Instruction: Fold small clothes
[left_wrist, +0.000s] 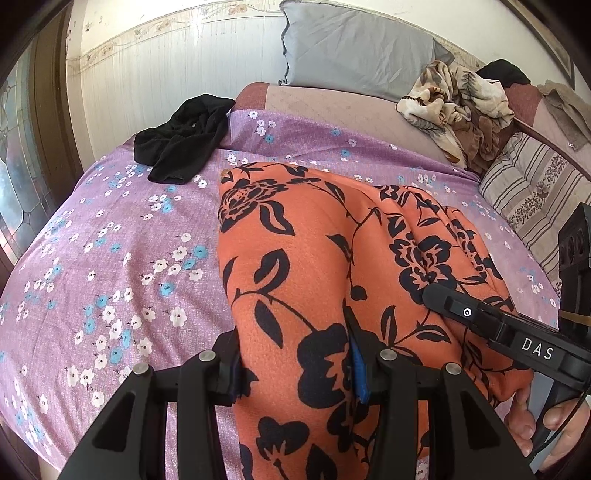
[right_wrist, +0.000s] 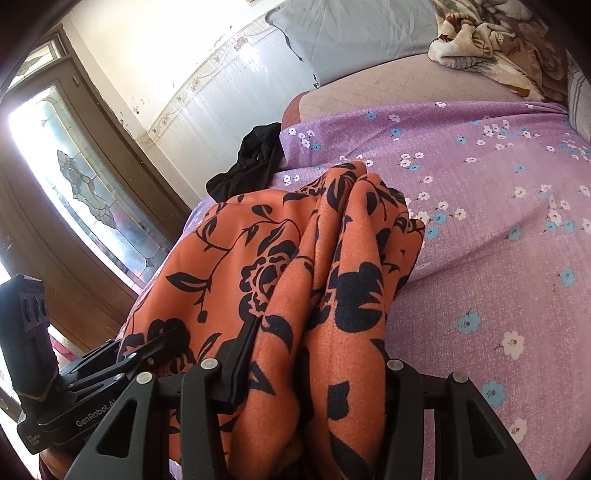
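Garment: orange cloth with a black flower print (left_wrist: 332, 266), lying on the bed and bunched into lengthwise folds along its right side.
Left gripper (left_wrist: 295, 369): its fingers (left_wrist: 357, 373) stand on either side of the near edge of the orange cloth, with fabric filling the gap; whether they press it cannot be told.
Right gripper (right_wrist: 314, 373): its fingers (right_wrist: 240, 365) enclose a thick gathered fold of the same cloth; grip pressure cannot be told.
Relative position: the right gripper appears at the right edge of the left wrist view, resting on the cloth.
Bed cover: purple sheet with white and blue flowers (left_wrist: 110, 266).
Other cloth: black garment (left_wrist: 181, 140) at the far left of the bed, apart from the orange cloth.
Background: grey pillow (left_wrist: 354, 48) against the wall; crumpled beige floral blanket (left_wrist: 454, 107) at far right.
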